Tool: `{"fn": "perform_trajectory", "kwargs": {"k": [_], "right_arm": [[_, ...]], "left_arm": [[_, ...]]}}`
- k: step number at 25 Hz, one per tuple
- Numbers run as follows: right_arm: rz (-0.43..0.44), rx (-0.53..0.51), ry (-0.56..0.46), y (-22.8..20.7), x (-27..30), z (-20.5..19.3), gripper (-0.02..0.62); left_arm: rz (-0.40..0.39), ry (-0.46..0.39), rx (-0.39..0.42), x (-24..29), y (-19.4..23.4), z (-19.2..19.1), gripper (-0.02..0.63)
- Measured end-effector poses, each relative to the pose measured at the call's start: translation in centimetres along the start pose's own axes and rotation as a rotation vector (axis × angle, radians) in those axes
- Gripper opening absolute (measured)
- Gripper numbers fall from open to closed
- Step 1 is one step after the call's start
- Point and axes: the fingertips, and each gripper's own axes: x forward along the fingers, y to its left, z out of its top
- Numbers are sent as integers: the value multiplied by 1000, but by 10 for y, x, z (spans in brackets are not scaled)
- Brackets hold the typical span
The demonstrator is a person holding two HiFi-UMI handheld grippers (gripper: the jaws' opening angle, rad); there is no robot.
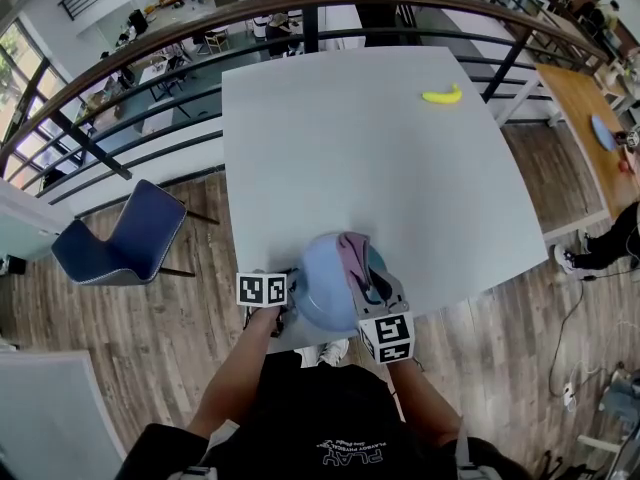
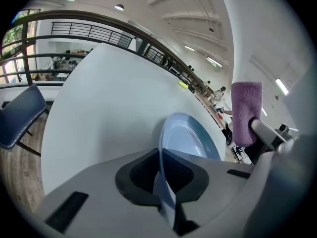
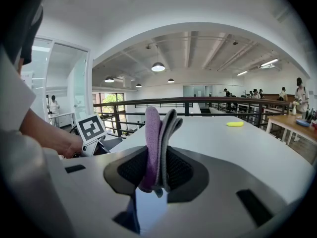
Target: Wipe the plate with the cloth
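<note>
A light blue plate (image 1: 323, 286) is held tilted over the near edge of the white table (image 1: 360, 158). My left gripper (image 1: 285, 290) is shut on its left rim; in the left gripper view the plate (image 2: 190, 142) stands edge-on between the jaws of my left gripper (image 2: 166, 182). A folded purple and grey cloth (image 1: 356, 258) lies against the plate's right side, with my right gripper (image 1: 372, 290) shut on it. The right gripper view shows the cloth (image 3: 158, 143) standing upright from the shut jaws of my right gripper (image 3: 156, 175).
A yellow banana (image 1: 442, 95) lies near the table's far right corner. A blue chair (image 1: 120, 240) stands on the wooden floor to the left. A dark railing (image 1: 150, 78) runs behind the table. Another wooden table (image 1: 590, 128) is at the right.
</note>
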Motion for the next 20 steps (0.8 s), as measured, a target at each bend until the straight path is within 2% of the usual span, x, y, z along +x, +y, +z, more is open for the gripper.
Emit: {"fn": "perform_trajectory", "kwargs": {"k": [6, 13, 20], "right_arm": [[-4, -6, 1, 1, -2, -1, 104], [-5, -9, -1, -2, -2, 2, 104], [2, -21, -23, 6, -5, 11, 104]], "left_arm": [[-9, -37, -10, -7, -2, 5, 26], [-58, -101, -35, -15, -15, 22, 26], [-3, -228, 71, -50, -31, 58, 26]]}}
